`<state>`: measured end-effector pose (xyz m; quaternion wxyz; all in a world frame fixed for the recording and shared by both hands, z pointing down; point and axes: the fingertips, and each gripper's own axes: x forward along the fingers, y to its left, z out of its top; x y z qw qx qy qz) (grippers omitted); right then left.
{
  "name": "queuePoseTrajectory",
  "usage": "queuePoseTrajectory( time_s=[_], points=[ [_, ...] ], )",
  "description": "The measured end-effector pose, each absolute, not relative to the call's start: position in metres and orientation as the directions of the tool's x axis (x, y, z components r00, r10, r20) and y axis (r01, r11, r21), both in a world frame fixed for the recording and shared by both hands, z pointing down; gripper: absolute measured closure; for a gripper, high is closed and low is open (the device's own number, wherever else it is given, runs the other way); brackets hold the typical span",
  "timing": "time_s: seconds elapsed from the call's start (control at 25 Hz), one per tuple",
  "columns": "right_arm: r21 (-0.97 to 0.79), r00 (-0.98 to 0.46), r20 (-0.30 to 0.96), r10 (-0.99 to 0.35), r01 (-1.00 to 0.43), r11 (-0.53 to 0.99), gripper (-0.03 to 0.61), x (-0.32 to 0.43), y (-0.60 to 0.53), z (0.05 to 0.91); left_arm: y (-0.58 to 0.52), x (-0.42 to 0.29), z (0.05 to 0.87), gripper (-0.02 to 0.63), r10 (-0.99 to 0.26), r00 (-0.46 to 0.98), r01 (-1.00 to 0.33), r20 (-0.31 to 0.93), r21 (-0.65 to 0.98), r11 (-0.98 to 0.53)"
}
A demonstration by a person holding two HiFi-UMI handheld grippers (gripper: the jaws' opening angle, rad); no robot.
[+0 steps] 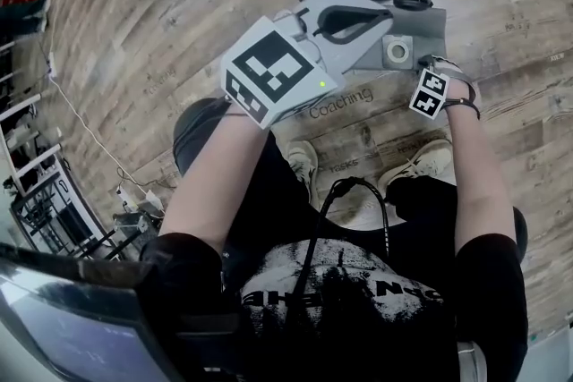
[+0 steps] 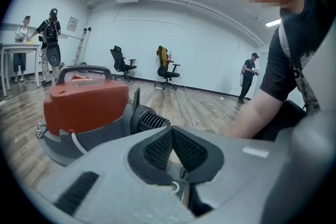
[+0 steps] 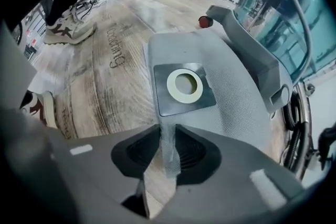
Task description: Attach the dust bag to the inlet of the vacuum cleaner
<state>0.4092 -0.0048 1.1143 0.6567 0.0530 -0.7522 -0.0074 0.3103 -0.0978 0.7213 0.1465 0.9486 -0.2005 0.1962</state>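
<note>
Pinching the dust bag, the right gripper points down at the wooden floor. Its jaws are clamped on a raised fold of the bag's grey fabric edge, and the fold fills the gap between the pads. Bag lies flat on the floor, the rest of it spreading toward 12 o'clock from the jaws in the right gripper view. Its dark collar plate, with a white ring round the hole, faces up just past the jaws at 12 o'clock.

In head view the bag is at 1 o'clock, right by the base of the vacuum cleaner; touching or just apart, cannot tell. Vacuum cleaner sits at 12 o'clock there, orange top, grey base, upright on the floor. Bag not on it yet.

Left gripper: jaws fully closed, tips meeting, nothing between them. It overlaps the bag in head view and aims at the vacuum cleaner. In the left gripper view the orange body is at 9 o'clock, and a black ribbed port on its side is at 10 o'clock, just beyond the tips.

Person's shoes are at 6 o'clock from the bag in head view, near it. Office chairs and standing people are far back by the wall in the left gripper view.
</note>
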Motion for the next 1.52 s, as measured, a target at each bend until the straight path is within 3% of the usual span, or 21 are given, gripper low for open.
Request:
queuePoseTrajectory(
  time_s=[0.2, 0.48, 0.84, 0.88, 1.24, 1.52],
  points=[
    [0.081, -0.144, 0.985, -0.09, -0.07, 0.994, 0.557, 0.406, -0.005, 1.102, -0.088, 0.311, 0.725, 0.614, -0.296, 0.846, -0.41, 0.444, 0.185, -0.893],
    [0.065, -0.211, 0.974, -0.086, -0.102, 0.993, 0.563, 0.396, -0.008, 1.052, -0.078, 0.309, 0.723, 0.614, -0.239, 0.886, -0.353, 0.397, 0.246, -0.903],
    [0.066, -0.315, 0.943, -0.109, -0.142, 0.988, 0.565, 0.382, -0.022, 0.961, -0.063, 0.308, 0.744, 0.612, -0.132, 0.881, -0.247, 0.455, 0.203, -0.948],
    [0.057, -0.332, 0.937, -0.106, -0.152, 0.987, 0.565, 0.378, -0.022, 0.95, -0.06, 0.307, 0.743, 0.576, -0.12, 0.88, -0.233, 0.46, 0.197, -0.952],
    [0.042, -0.428, 0.888, -0.167, -0.288, 0.957, 0.565, 0.383, -0.045, 0.845, -0.048, 0.292, 0.759, 0.485, -0.072, 0.819, -0.163, 0.569, 0.112, -0.98],
    [0.025, -0.466, 0.872, -0.149, -0.262, 0.965, 0.565, 0.368, -0.047, 0.791, -0.032, 0.303, 0.778, 0.436, -0.036, 0.768, -0.093, 0.64, 0.057, -0.994]
  ],
)
